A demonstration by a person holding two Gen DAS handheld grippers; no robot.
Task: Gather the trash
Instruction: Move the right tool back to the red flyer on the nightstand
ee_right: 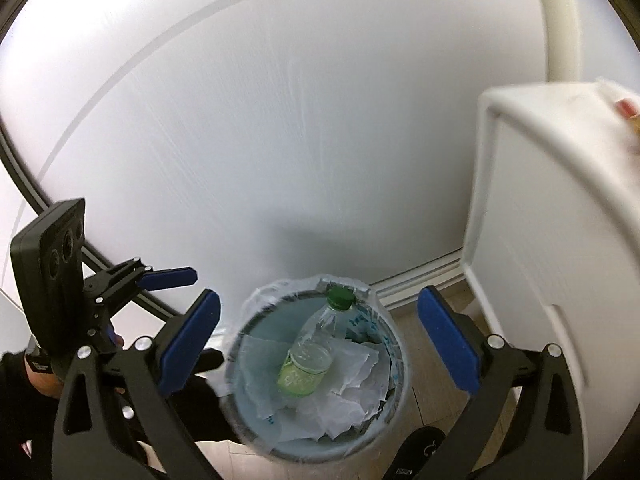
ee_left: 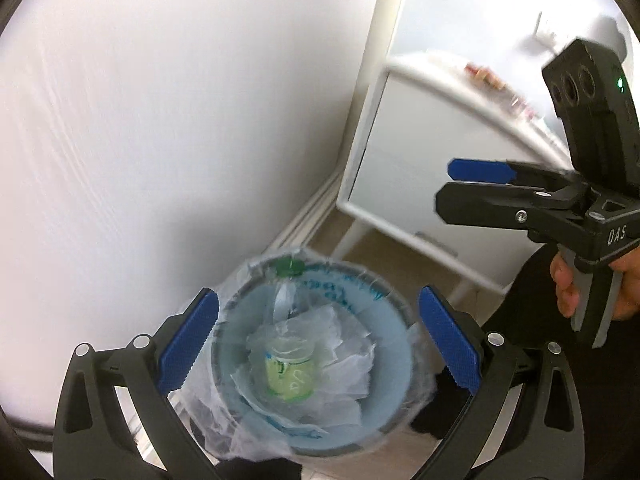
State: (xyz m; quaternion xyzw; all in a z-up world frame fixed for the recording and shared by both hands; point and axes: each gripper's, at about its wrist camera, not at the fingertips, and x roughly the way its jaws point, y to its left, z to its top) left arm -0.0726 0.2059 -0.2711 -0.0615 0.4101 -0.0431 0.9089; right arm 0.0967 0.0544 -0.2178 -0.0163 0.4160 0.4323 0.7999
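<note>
A: Surroundings? Obstructions?
B: White cabinet (ee_right: 560, 240) just beside bin (ee_right: 394, 364), white wall (ee_right: 280, 140) behind. Nothing over the bin mouth.
A: Grippers?
B: Left gripper (ee_left: 318, 344) and right gripper (ee_right: 318, 344) spread wide above the bin, empty.
A: Trash?
B: Bottle (ee_right: 310, 360) inside liner (ee_left: 208, 412), on crumpled paper (ee_right: 352, 376). Pale plank floor (ee_right: 436, 344).

A clear plastic bottle (ee_right: 310, 354) with a green screw cap (ee_right: 341, 297) and a pale green label lies tilted inside a round light-blue waste bin (ee_right: 276, 320) — cap end propped up against the far rim, base down among crumpled white paper (ee_right: 352, 380). A thin transparent bag liner (ee_left: 208, 420) is folded over the bin's rim — loose and wrinkled.
</note>
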